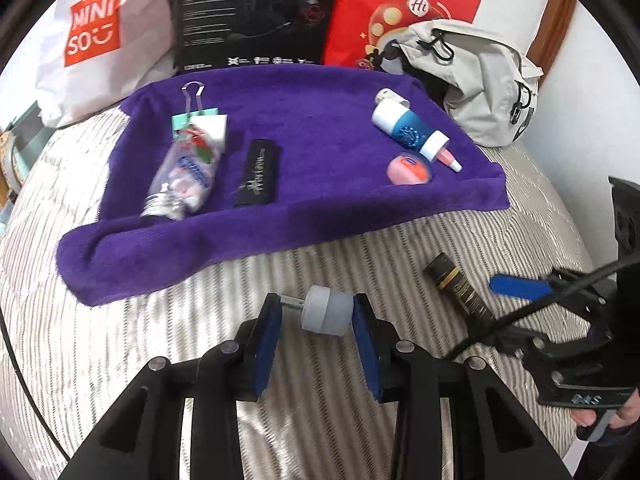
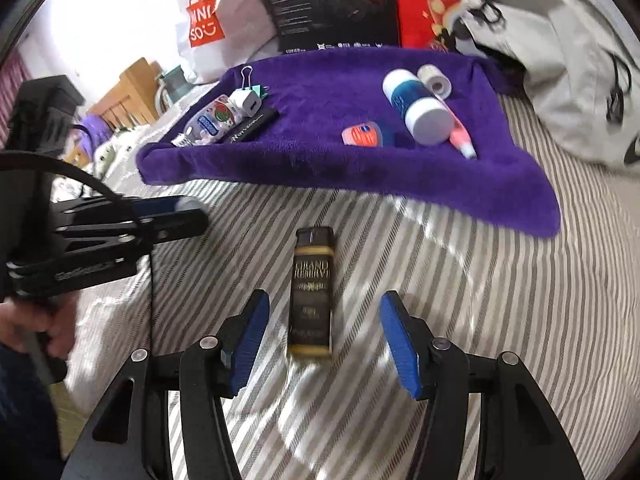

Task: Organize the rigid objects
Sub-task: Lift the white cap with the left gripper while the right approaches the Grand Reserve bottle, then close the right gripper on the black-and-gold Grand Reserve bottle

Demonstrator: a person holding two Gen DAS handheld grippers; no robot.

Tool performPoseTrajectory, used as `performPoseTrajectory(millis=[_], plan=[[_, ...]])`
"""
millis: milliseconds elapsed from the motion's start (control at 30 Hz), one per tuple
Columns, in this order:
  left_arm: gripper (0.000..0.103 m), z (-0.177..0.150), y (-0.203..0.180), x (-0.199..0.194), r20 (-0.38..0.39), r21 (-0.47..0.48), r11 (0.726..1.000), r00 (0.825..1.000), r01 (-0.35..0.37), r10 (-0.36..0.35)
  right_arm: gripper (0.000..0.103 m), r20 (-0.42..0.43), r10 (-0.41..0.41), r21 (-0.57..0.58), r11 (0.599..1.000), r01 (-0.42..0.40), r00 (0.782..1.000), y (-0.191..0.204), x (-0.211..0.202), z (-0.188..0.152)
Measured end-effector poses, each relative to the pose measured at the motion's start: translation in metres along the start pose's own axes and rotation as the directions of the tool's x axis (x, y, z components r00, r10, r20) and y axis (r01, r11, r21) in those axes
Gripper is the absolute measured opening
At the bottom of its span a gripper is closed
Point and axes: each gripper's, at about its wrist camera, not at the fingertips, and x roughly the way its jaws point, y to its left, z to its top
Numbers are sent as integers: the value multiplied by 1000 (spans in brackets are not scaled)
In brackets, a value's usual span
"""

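Pinching a grey plug (image 1: 328,315), left hand-held gripper (image 1: 313,326); right one (image 2: 325,330) spread around lighter (image 2: 312,294).

Bare striped bedding (image 2: 460,280) before purple towel (image 2: 320,168); towel middle free between item clusters.

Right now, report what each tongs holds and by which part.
Left tongs clamp the small grey cylinder endwise, pin tip to flat end. Right tongs hold nothing, open around the dark tube.
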Motion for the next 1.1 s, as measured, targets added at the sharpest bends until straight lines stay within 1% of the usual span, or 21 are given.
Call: performPoseTrajectory(millis=[133,167,200,267,300,467,533,600,667,767,833,867,900,933,1033,1100], plan=[[35,-7,7,-2,4,22,999,999,-33,33,58,14,-98,-104,990,99,995,16,8,0],[35,-9,10,-2,8,28,999,999,-44,44,56,23,-121,-133,983,123,992,19,9,-1],[35,-11,12,-2,10,32,998,999,-46,46,55,32,-125,-142,982,128,992,20,8,-3],[35,-14,17,-4,26,37,999,999,-37,36,55,39,-109,-132,985,114,993,16,7,-4],[35,-15,19,-5,29,40,998,999,-38,37,53,41,-110,-137,984,115,993,15,7,-4],[35,-16,28,-6,53,56,997,998,-49,46,51,51,-118,-136,983,124,992,16,7,-5],[38,-15,29,-5,61,72,996,997,-51,46,46,53,-120,-132,983,126,991,17,7,-6],[42,-14,28,-3,67,102,993,996,-60,53,38,48,-117,-130,984,122,992,17,5,-7],[43,-14,26,-2,71,122,990,996,-69,60,36,43,-116,-130,984,121,992,17,5,-7],[43,-12,23,-1,67,128,988,995,-83,74,25,40,-126,-112,985,129,991,13,3,-6],[43,-13,22,-2,64,117,990,996,-72,64,24,38,-119,-98,988,122,992,10,3,-5],[42,-13,23,-2,64,108,992,996,-60,54,24,38,-114,-92,989,117,993,10,3,-5],[36,-14,23,-3,65,100,994,997,-49,42,24,41,-107,-84,990,110,993,8,3,-5],[34,-14,23,-4,63,87,995,997,-39,34,24,43,-97,-76,992,100,994,7,2,-6],[34,-16,21,-5,61,71,997,998,-24,19,23,41,-64,-47,997,66,997,1,1,-4],[34,-17,19,-5,55,73,997,998,-5,1,23,36,-56,-42,997,57,998,0,1,-4]])
